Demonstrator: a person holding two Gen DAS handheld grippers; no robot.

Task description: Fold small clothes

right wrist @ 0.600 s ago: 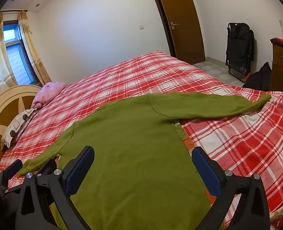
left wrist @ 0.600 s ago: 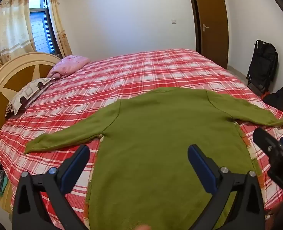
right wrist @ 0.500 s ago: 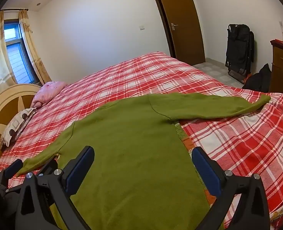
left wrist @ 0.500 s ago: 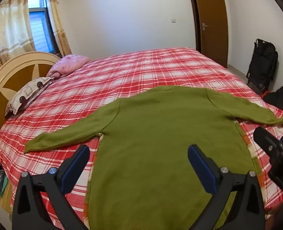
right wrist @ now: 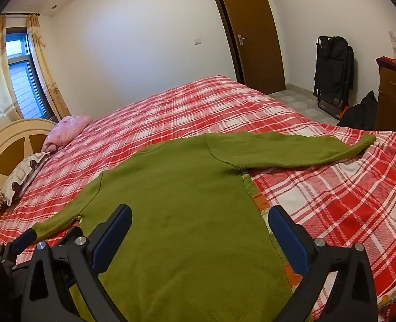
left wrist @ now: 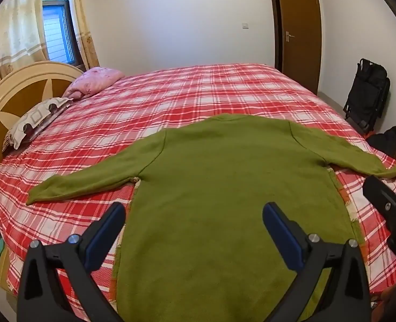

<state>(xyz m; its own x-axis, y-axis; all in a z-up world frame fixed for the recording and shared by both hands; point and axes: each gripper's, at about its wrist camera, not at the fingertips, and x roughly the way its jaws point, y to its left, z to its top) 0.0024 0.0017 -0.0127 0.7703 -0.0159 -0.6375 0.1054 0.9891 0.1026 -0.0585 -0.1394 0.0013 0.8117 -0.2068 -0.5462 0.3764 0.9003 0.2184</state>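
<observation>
On the red checked bedspread (left wrist: pixel 198 94) a green sweater (left wrist: pixel 224 187) is lying flat, both sleeves stretched out to the sides and its hem nearest the cameras. The left gripper (left wrist: pixel 192 214) is hanging above the sweater's lower left part with its blue fingers (left wrist: pixel 109 222) spread wide and nothing between them. The right gripper (right wrist: pixel 199 220) is hovering over the lower right part, its fingers (right wrist: pixel 286 228) likewise standing fully apart and gripping nothing.

The left view is showing the whole left sleeve down to its cuff, which the right view is partly hiding behind the left gripper at its lower left edge. It is also catching one tip of the right gripper at its right edge. The right view is giving the right sleeve in full, lying across the bedspread towards a wooden cabinet (right wrist: pixel 393 94) that the left view barely shows. Both views are taking in the headboard (left wrist: pixel 10 102), two pillows (left wrist: pixel 95 80), the brown door (right wrist: pixel 251 35) and a folded black chair (right wrist: pixel 332 67).
</observation>
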